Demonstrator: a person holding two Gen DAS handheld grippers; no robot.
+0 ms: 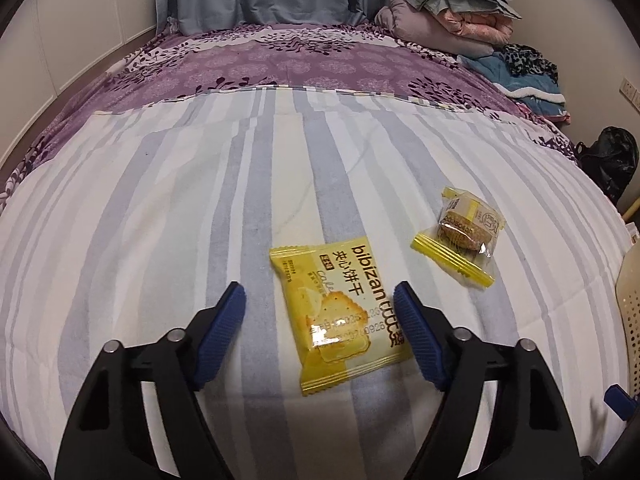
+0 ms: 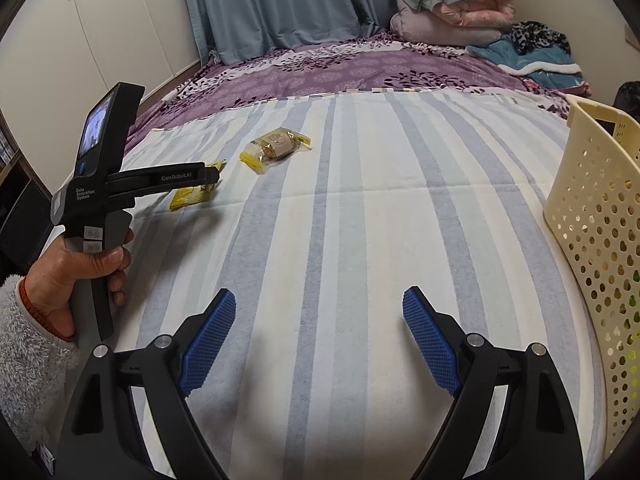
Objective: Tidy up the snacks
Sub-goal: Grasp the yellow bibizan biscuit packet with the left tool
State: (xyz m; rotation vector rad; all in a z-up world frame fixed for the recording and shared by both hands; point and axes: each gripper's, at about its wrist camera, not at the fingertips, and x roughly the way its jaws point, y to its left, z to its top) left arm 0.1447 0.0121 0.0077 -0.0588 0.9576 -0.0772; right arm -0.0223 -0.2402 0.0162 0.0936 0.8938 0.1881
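A yellow cracker packet (image 1: pixel 340 316) lies flat on the striped bedsheet, between the open fingers of my left gripper (image 1: pixel 320 296), nearer the right finger. A clear-and-yellow wrapped cake (image 1: pixel 460 236) lies beyond it to the right. In the right wrist view the left gripper's tip (image 2: pixel 212 174) hovers over the cracker packet (image 2: pixel 192 196), and the wrapped cake (image 2: pixel 276 146) lies just past it. My right gripper (image 2: pixel 318 300) is open and empty over bare sheet. A cream perforated basket (image 2: pixel 592 208) stands at the right.
The striped sheet (image 2: pixel 360 220) covers the near bed; a purple floral cover (image 2: pixel 340 72) lies beyond. Folded blankets (image 2: pixel 452 4) and clothes are piled at the far right. White cupboards (image 2: pixel 80 40) stand at left. The basket's edge shows in the left wrist view (image 1: pixel 628 320).
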